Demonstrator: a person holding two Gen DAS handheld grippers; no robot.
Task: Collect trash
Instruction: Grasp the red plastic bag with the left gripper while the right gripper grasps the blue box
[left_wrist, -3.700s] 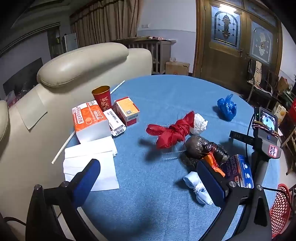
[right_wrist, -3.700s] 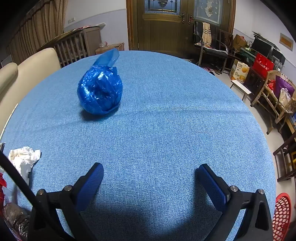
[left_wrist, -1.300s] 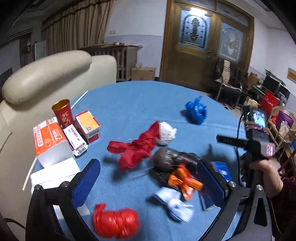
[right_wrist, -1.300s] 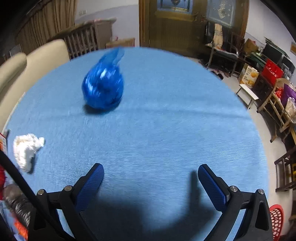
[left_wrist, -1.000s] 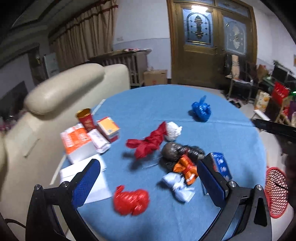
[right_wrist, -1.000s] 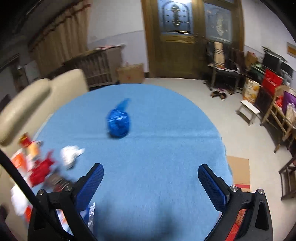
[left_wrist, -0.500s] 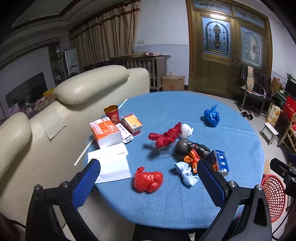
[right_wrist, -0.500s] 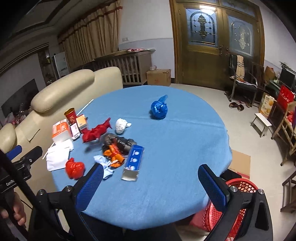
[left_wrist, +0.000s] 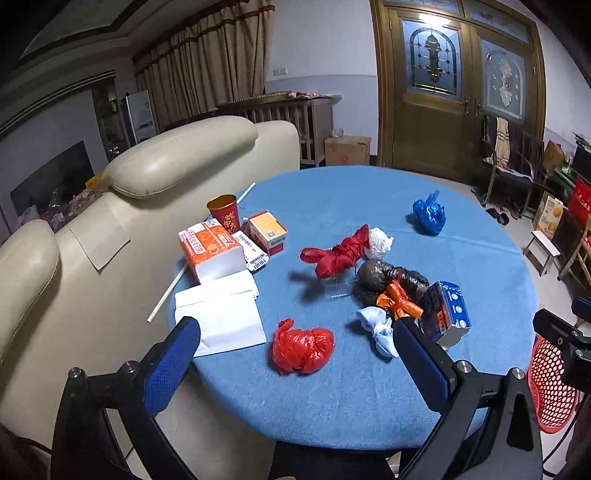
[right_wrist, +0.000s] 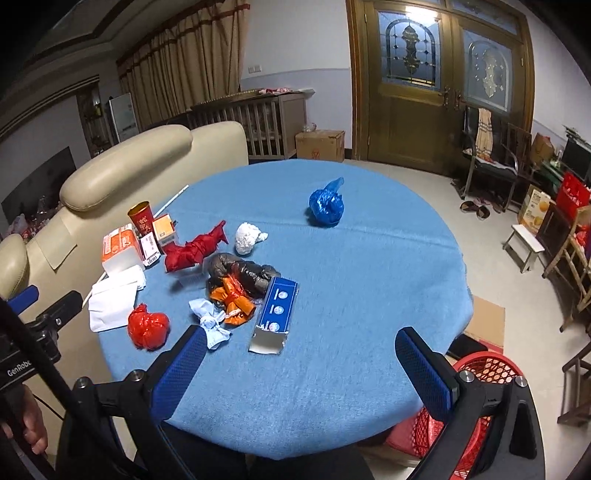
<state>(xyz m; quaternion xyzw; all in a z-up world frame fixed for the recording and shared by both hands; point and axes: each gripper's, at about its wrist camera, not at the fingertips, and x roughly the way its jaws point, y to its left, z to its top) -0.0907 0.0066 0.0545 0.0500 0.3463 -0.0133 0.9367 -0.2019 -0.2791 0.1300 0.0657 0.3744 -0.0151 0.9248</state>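
Round table with blue cloth (left_wrist: 369, 384) fills both views, cream leather sofa (left_wrist: 155, 173) behind.
Left gripper (left_wrist: 295, 354): 2 blue-padded fingers wide apart, nothing between, raised over near table edge.
Crumpled red plastic bag (left_wrist: 303, 349) just ahead between left fingers.
Right gripper (right_wrist: 297, 363): fingers spread, empty.
Blue rectangular carton (right_wrist: 275, 308) just beyond right fingers; knotted blue plastic bag (right_wrist: 325, 206) far ahead.
Red mesh basket (right_wrist: 476, 369) on floor, behind right finger.

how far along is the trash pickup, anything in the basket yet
Nothing looks collected. Both grippers, left and right, are open and hold nothing. The red bag, blue bag and other bundles lie on the table; the visible part of the red basket looks empty.
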